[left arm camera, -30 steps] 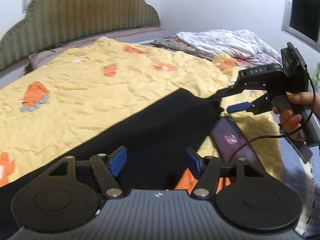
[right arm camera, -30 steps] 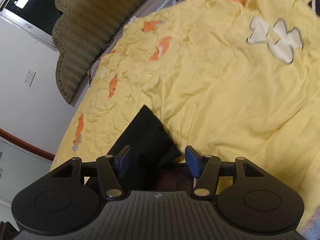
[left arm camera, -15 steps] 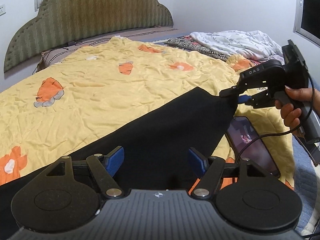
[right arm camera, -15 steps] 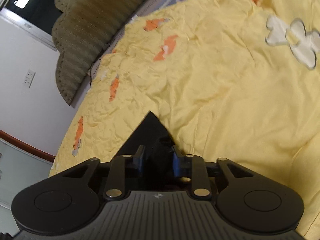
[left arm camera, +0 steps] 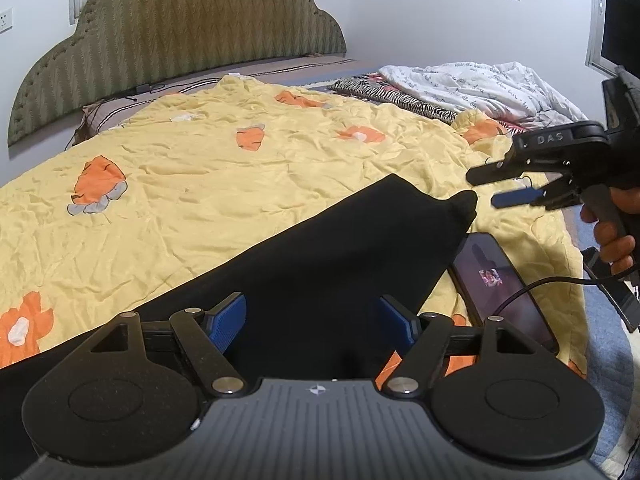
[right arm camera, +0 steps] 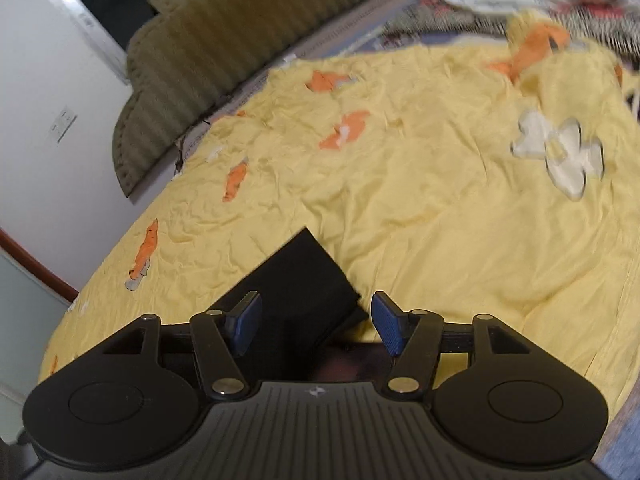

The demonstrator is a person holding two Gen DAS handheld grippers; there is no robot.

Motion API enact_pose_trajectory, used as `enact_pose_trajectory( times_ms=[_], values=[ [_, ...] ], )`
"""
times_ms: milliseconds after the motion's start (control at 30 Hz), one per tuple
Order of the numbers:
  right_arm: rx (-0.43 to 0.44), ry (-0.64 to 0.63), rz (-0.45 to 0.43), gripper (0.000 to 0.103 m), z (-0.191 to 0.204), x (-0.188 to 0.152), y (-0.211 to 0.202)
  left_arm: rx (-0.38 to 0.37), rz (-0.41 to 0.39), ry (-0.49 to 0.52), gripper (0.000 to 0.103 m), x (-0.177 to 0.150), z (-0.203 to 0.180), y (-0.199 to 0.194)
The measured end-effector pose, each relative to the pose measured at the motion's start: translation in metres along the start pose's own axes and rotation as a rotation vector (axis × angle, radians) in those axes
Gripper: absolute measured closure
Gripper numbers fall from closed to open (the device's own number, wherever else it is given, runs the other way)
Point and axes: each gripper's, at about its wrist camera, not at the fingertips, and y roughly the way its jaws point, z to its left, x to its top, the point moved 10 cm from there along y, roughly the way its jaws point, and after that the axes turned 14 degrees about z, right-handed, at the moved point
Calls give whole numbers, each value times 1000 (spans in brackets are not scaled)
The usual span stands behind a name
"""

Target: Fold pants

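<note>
- Your right gripper (left arm camera: 486, 186) has its fingers spread apart and holds nothing; the raised corner of the black pants (left arm camera: 320, 264) sits just ahead of its tips, apart from them.
- From the right wrist view, the same right gripper (right arm camera: 316, 326) frames the pants' (right arm camera: 304, 280) end between its two blue pads, with the cloth lying below and ahead rather than pinched.
- Your left gripper (left arm camera: 312, 318) is also wide open and empty, hovering over the middle of the pants.
- The pants lie flat on the yellow bedspread (left arm camera: 240, 184), their long axis running from your left gripper's near-left side away toward the far right, ending at the corner by the right gripper.
- A phone (left arm camera: 504, 284) with its cable rests on the bedspread just right of the pants' edge, under the right gripper.
- The next grasp likely turns on that far corner: your right gripper is clearly the nearer one, so it should probably close there.
</note>
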Motion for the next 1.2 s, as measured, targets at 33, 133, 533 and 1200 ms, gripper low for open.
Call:
enact_pose_trajectory(
  times_ms=[33, 133, 533, 1200],
  values=[
    [15, 20, 9, 42, -3, 0, 4, 7, -3, 1, 27, 0, 0, -1],
    [38, 90, 37, 42, -14, 1, 19, 43, -8, 4, 27, 0, 5, -3],
    [213, 252, 87, 42, -14, 3, 54, 74, 11, -83, 23, -5, 35, -10],
    [-79, -693, 4, 45, 142, -39, 35, 197, 129, -231, 19, -46, 122, -50]
  ],
)
